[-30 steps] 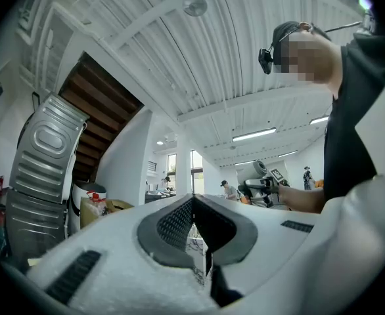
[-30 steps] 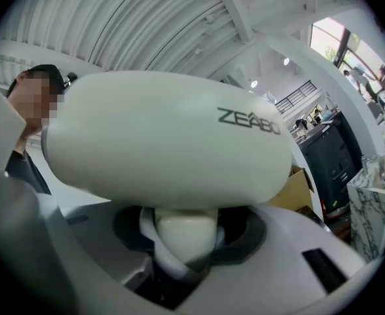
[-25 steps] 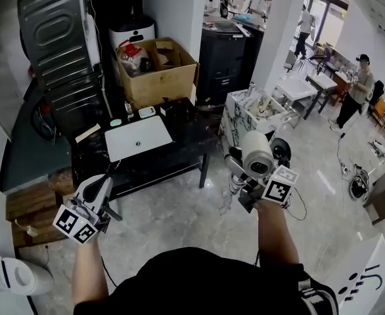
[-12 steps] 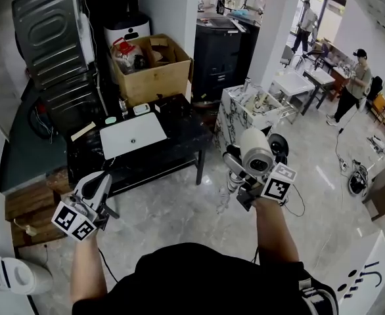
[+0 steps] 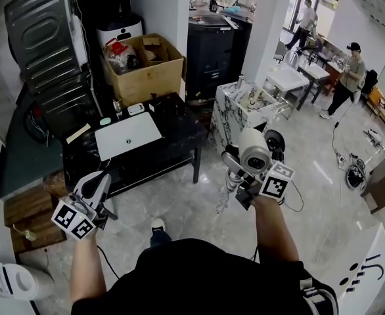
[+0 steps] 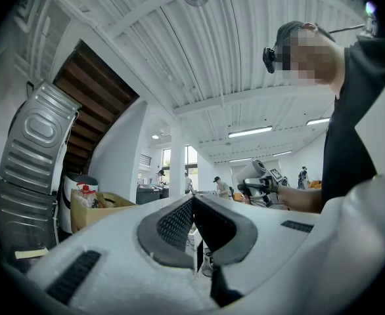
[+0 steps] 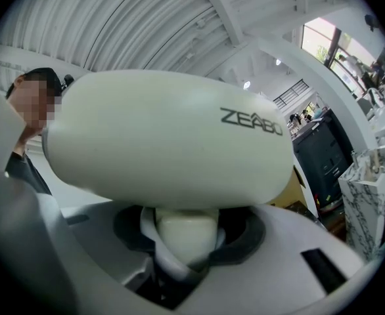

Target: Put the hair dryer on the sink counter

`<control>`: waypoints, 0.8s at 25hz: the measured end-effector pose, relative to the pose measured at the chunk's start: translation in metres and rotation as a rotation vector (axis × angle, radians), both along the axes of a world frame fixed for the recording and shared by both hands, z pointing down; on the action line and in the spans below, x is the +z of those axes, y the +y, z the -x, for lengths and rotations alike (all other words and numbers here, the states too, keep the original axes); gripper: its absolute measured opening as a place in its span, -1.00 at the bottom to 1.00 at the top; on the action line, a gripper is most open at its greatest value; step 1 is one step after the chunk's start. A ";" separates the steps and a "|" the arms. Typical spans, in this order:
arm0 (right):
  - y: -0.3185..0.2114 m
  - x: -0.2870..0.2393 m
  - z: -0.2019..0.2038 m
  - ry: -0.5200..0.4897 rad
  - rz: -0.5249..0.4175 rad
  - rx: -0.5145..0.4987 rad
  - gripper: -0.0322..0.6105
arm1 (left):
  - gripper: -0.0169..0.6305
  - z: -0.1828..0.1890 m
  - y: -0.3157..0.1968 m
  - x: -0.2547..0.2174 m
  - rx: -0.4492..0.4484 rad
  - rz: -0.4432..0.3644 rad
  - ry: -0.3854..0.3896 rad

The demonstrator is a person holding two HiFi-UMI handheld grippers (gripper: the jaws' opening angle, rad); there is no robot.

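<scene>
My right gripper (image 5: 240, 169) is shut on the handle of a white hair dryer (image 5: 255, 151), held out over the floor with its barrel toward me. In the right gripper view the dryer's barrel (image 7: 173, 136) fills the frame and its handle sits clamped between the pads at my right gripper (image 7: 179, 241). The cord (image 5: 224, 199) hangs below. A white marble-patterned counter (image 5: 226, 120) with small items on top stands just beyond the dryer. My left gripper (image 5: 99, 184) hangs at the lower left, shut and holding nothing; its pads meet at my left gripper (image 6: 192, 205).
A black low table (image 5: 179, 120) carries a white laptop (image 5: 127, 136). Behind it stand a cardboard box (image 5: 143, 67), a grey metal panel (image 5: 41, 38) and a black cabinet (image 5: 212, 44). A person (image 5: 350, 77) stands at the back right. Cables (image 5: 353, 176) lie on the floor.
The table, box and counter have slid a little left and up in the head view as the person walks. A shoe now shows below. Both grippers keep their pose and grip.
</scene>
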State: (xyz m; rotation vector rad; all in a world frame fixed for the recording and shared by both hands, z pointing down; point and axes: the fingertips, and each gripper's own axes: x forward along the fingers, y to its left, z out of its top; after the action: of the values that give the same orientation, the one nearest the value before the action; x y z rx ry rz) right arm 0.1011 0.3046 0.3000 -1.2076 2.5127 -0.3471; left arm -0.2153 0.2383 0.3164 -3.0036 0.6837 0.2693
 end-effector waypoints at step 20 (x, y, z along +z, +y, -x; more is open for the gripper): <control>-0.140 0.021 -0.010 0.016 0.068 0.075 -0.38 | -0.90 -0.018 -0.144 0.027 0.073 0.060 -0.004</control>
State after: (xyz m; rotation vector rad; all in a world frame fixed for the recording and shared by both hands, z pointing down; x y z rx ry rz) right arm 0.1115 0.1645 0.3210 -1.3319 2.4789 -0.4094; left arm -0.1973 0.0944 0.3429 -3.0898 0.5934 0.2503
